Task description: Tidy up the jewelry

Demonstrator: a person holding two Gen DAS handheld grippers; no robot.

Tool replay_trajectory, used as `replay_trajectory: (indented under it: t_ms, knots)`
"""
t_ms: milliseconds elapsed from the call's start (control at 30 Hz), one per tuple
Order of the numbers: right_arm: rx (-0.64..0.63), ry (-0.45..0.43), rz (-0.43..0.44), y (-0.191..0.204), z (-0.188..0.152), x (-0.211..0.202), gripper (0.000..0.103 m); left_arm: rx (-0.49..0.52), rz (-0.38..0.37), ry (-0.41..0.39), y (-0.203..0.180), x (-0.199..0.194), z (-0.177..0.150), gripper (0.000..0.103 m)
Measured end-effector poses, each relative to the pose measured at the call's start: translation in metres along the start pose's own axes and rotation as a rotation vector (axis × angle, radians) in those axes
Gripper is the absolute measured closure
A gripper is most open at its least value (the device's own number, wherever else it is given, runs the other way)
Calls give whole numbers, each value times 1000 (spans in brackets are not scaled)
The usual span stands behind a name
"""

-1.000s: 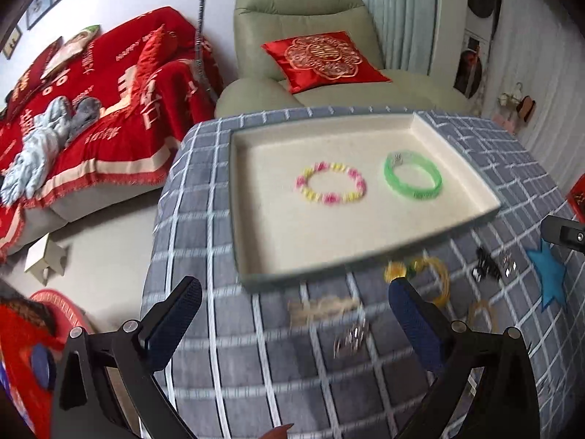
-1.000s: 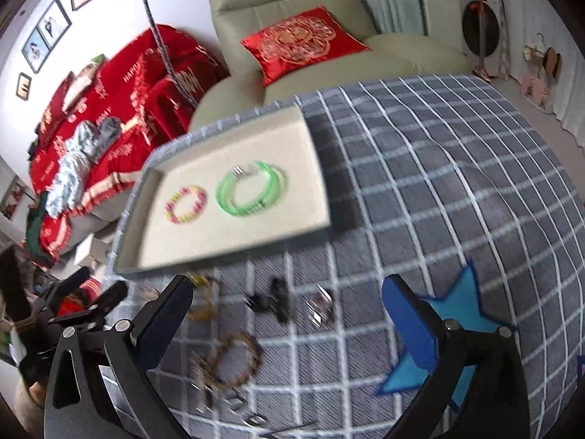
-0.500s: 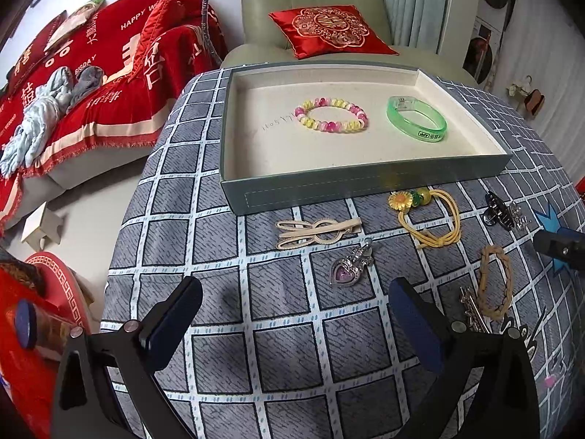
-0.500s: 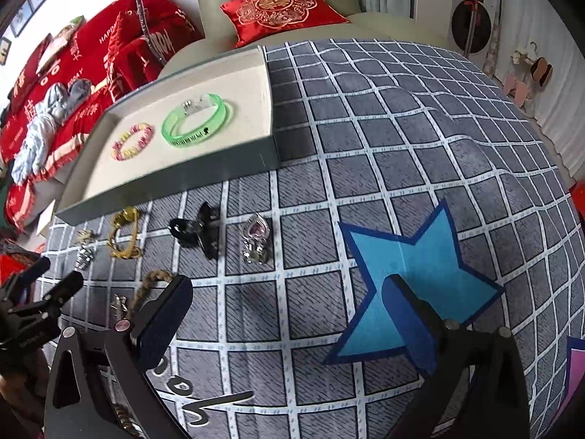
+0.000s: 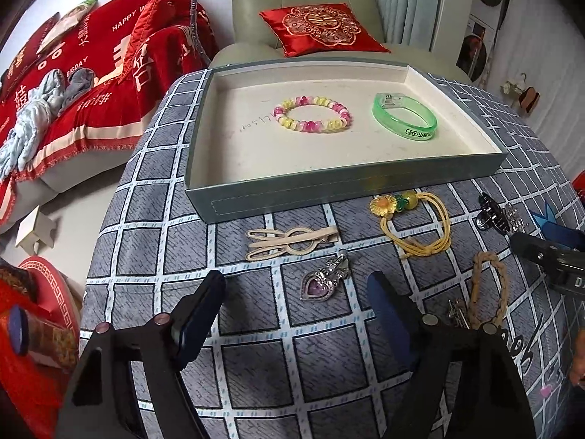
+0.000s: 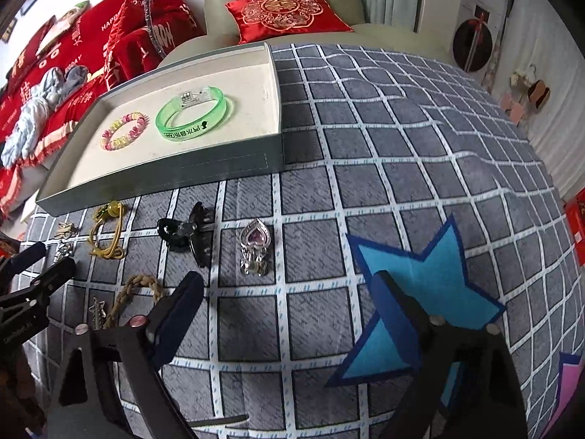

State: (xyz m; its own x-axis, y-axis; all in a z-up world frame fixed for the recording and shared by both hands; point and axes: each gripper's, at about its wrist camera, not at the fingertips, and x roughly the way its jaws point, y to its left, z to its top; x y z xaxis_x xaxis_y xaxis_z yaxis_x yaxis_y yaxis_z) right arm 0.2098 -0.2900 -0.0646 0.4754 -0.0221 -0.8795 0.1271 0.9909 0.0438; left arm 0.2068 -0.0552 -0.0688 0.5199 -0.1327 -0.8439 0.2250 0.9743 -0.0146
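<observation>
From my left gripper (image 5: 294,305), jaws spread wide and empty, the cream hair clip (image 5: 289,241) lies left of centre on the tabletop (image 5: 153,226), flat and stiff; I would pinch its narrow bar. Just ahead between the jaws, the heart pendant (image 5: 323,281) looks small, hard and slippery, best taken across its body. Right of it, the yellow hair tie (image 5: 416,225) is soft and light. My right gripper (image 6: 289,294) also hangs open, empty, near the black claw clip (image 6: 186,234). The tray (image 5: 329,192) sits at the upper centre of the frame.
</observation>
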Motion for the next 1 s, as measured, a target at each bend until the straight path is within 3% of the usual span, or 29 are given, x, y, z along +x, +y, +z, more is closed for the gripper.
replay_trajectory:
  t_ms: [100,233,333,400,433,467,500,733,1000]
  knots:
    - [-18,-16,-18,5,3,0,32,-5,-9,-4,-2,0,0,12]
    - [-43,-20,-20,14,8,2,34,-6,-16,-7,-3,0,1,15]
    - [-56,-28,-20,18,11,4,43,-7,-20,-13,-4,-1,0,21]
    - [-59,-30,-16,20,11,4,59,-1,-22,-20,-5,-2,0,31]
    - [-60,-30,-14,21,12,3,63,2,-25,-24,-6,-3,1,44]
    - [-61,-30,-13,21,13,4,72,9,-29,-31,-7,-4,1,64]
    - [-62,-30,-13,22,13,4,83,15,-32,-33,-7,-5,1,67]
    - [-19,-27,45,14,10,-3,84,-40,-122,-19,3,-11,0,69]
    - [28,-53,142,3,11,-25,84,-58,-157,-42,9,-28,0,69]
